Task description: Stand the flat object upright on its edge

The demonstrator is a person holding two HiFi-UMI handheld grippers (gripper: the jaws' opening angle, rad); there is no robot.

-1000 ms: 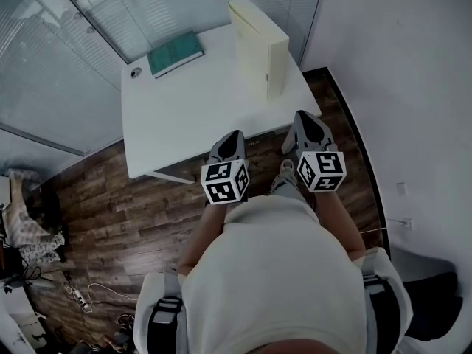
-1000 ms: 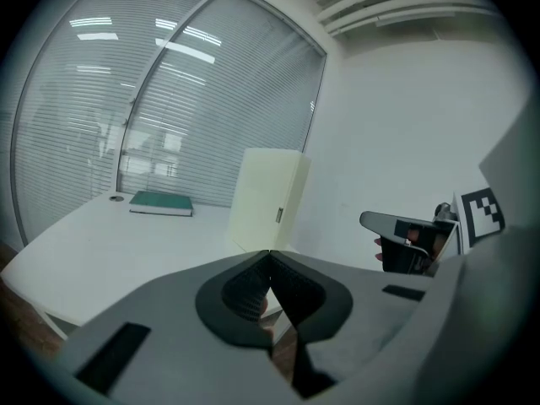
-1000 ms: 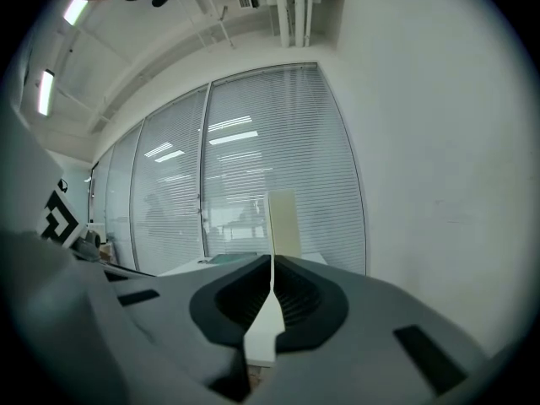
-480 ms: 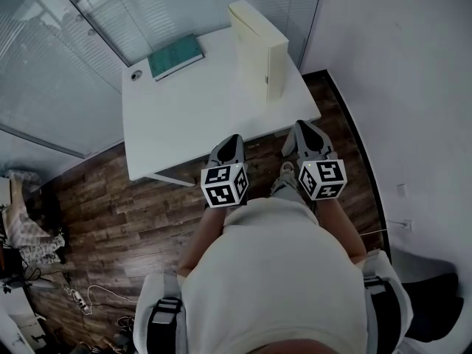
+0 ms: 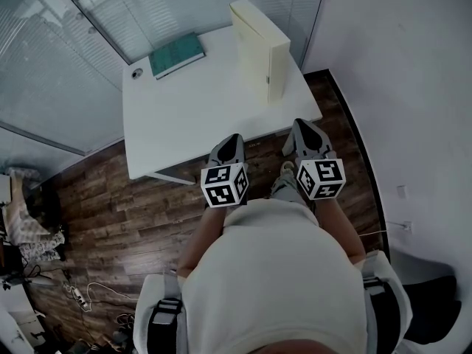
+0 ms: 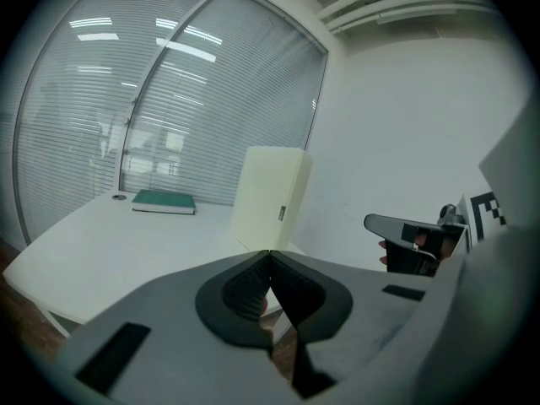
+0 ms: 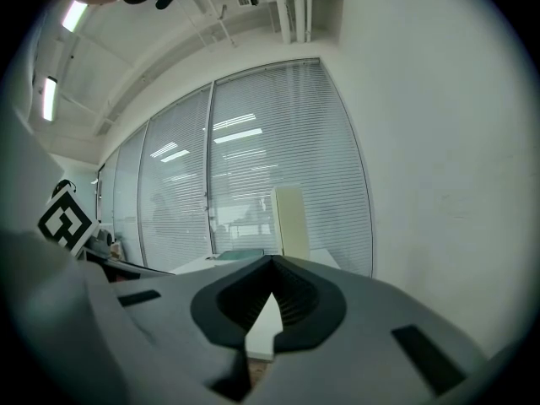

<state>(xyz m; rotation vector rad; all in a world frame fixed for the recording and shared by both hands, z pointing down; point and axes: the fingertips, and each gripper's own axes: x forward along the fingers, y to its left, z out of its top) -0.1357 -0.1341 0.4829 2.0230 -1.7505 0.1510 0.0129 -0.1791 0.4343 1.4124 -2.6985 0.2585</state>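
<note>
On the far right part of a white desk (image 5: 192,116), a cream, slab-shaped flat object (image 5: 259,46), like a thick binder or box file, stands upright on one narrow edge. Its broad faces are vertical and nothing touches it. It looks rigid and smooth, with squared corners and a small mark on its narrow side. That stiffness and the thick edge likely let it balance unaided, so the task appears done.

Well apart, at the desk's far left corner, a green book (image 5: 175,54) lies flat.

Nearer the viewer, off the desk and above a dark wood-plank floor (image 5: 118,212), the person (image 5: 273,271) holds both tools close to the body, seemingly at rest. The left hand-held gripper (image 5: 235,136) is clenched, its ribbed dark pads meeting with nothing between them. The right hand-held gripper (image 5: 303,125) is likewise clenched and empty. Each carries a cube (image 5: 225,184) with black-and-white square markers.
</note>
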